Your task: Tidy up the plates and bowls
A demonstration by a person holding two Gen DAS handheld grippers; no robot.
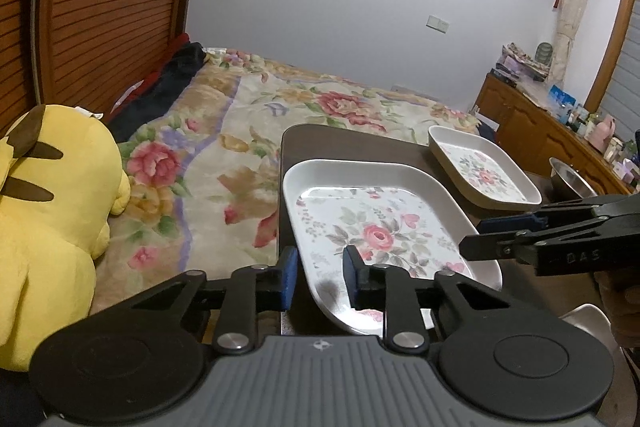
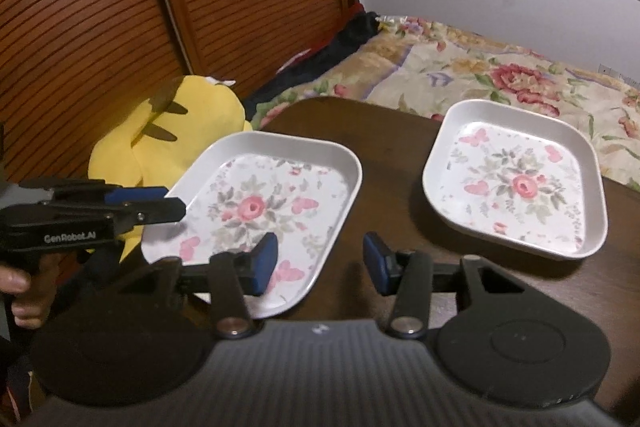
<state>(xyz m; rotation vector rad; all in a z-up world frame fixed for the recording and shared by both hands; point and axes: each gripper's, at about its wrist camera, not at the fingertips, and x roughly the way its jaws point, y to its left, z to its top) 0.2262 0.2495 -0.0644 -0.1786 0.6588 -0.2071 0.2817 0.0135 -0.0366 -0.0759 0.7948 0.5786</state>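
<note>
left tool (image 1: 320, 277) – straddling near plate (image 1: 360, 227) rim, unclenched | right tool (image 2: 320, 263) – released

Two plates (image 2: 256, 195) (image 2: 516, 175) apart on table (image 2: 392, 155), bed (image 2: 500, 79) behind

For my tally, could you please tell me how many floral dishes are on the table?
2: the near dish lies at the table's left edge between both grippers; the far dish sits apart to its right.

Dark table (image 2: 392, 155) bearing two floral plates (image 2: 256, 211) (image 2: 516, 179)
</note>
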